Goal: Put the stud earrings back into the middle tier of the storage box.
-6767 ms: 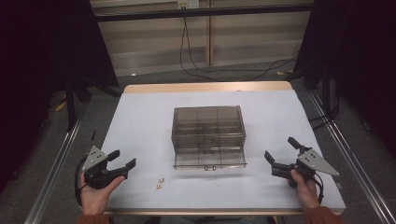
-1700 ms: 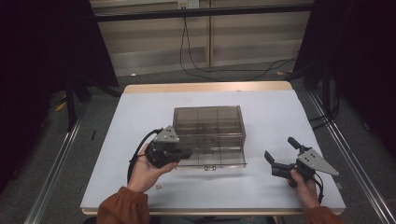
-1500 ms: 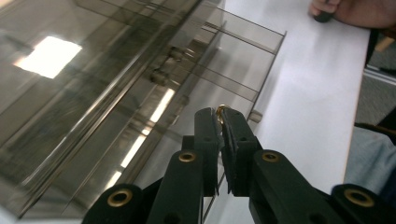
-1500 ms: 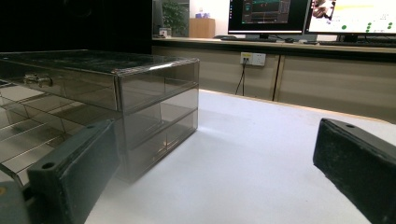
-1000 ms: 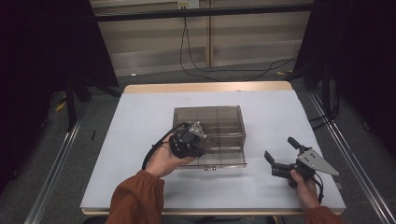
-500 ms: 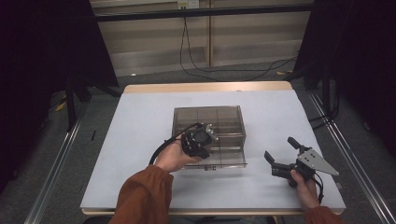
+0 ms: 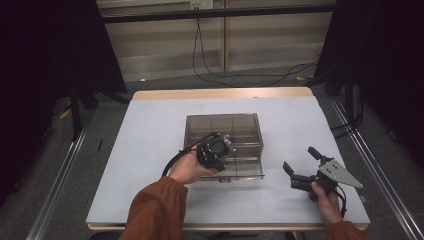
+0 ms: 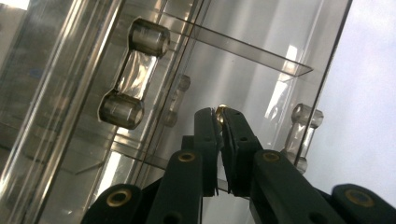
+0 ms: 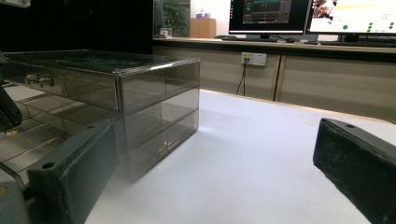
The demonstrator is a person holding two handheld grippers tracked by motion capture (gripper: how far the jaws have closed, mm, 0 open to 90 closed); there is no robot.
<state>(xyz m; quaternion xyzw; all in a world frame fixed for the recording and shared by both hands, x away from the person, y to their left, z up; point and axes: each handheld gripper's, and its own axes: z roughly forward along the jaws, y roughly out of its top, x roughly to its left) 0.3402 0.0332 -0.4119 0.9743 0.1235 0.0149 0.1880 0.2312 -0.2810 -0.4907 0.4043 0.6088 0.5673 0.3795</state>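
Observation:
A smoky clear drawer box (image 7: 223,125) stands mid-table, its bottom drawer (image 7: 245,169) pulled out toward me. My left gripper (image 7: 216,150) hangs over the drawer's left part. In the left gripper view its jaws (image 8: 219,114) are shut on a small brass-coloured piece (image 8: 219,110), just above the drawer's clear dividers, with a clear bar handle (image 8: 133,74) to the left. My right gripper (image 7: 300,160) rests on the table right of the box, jaws wide open with nothing between them. The right gripper view faces the box (image 9: 140,88) side-on.
The white table top (image 7: 150,140) has bare room left of, right of and behind the box. Its wooden far edge (image 7: 220,93) and metal side rails (image 7: 370,165) bound it. Cables hang behind the table. Monitors (image 9: 271,11) stand on a far counter.
My left hand has travelled from the table's left front to the box and come down over the pulled-out drawer. The right gripper has stayed put.

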